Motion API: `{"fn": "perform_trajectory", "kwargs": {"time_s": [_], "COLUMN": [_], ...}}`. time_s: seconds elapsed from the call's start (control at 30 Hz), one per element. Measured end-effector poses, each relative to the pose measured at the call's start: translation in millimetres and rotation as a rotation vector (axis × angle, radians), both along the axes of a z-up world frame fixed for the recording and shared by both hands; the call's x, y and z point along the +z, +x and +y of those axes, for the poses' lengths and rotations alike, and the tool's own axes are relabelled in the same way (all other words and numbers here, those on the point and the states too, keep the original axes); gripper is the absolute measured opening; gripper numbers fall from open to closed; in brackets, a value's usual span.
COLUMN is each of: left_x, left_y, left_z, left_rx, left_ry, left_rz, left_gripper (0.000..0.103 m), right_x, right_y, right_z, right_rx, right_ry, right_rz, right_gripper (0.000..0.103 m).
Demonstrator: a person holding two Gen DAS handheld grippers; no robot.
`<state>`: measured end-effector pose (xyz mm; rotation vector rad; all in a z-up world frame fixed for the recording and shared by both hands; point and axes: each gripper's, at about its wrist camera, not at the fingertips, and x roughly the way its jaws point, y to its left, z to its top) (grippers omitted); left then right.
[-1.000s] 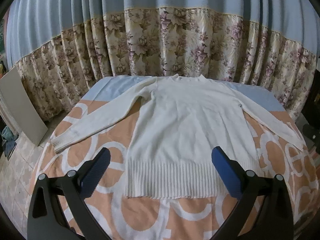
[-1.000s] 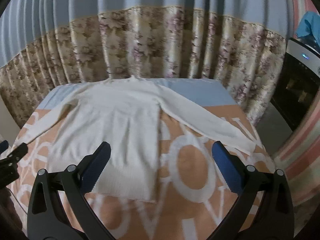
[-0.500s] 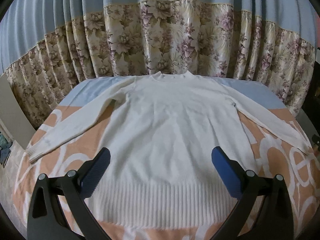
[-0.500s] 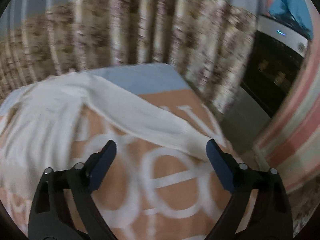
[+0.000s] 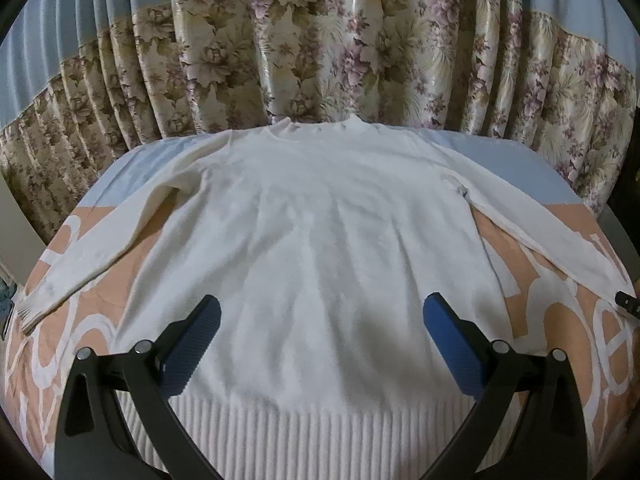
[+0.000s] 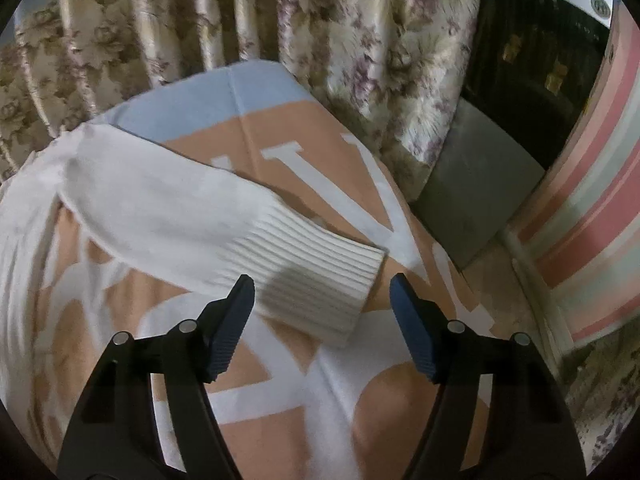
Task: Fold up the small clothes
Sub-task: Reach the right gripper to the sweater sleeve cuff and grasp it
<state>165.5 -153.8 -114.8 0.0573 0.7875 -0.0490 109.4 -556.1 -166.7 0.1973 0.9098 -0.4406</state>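
White knit sweater (image 5: 320, 240) flat, face-up on the patterned blanket, sleeves spread, ribbed hem nearest, collar farthest.

Sweater (image 5: 320, 248) showing as soft white knit, matt, fine-grained across body; hem at bottom of frame and cuff (image 6: 320, 284) at centre of right wrist view showing coarse ribbing. Cloth cover (image 5: 560, 312) under it looking flat, matt, printed peach, white, pale blue. Curtain (image 5: 320, 60) along top of frame giving off satin sheen, floral. Left tongs (image 5: 320, 332) and right tongs (image 6: 322, 312) looking like matt black plastic arms, pads (image 5: 452, 340) blue, finely ridged, rubbery. Appliance (image 6: 536, 60) at upper right showing dark glossy front.
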Motion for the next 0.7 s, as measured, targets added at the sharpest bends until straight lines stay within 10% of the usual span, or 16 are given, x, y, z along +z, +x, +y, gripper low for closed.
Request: {"fn": "perform_trajectory", "kwargs": {"time_s": [0.17, 0.43, 0.7], "left_x": [-7.6, -7.6, 1.1], "left_y": [5.2, 11.9, 30.0], "left_z": [-3.6, -3.6, 17.6], "left_rx": [-0.009, -0.011, 0.001], "left_ry": [-0.002, -0.007, 0.009], "left_rz": [0.007, 0.001, -0.025], "left_gripper": [0.101, 0.101, 0.101], "right_x": [-10.9, -1.9, 43.7], "right_y": [2.7, 16.5, 38.5], "right_z": [-12.2, 2.9, 38.0], "right_rx": [-0.011, 0.031, 0.093], "right_ry": [0.082, 0.065, 0.022], "right_rz": [-0.018, -0.02, -0.105], "right_gripper": [0.069, 0.018, 0.013]}}
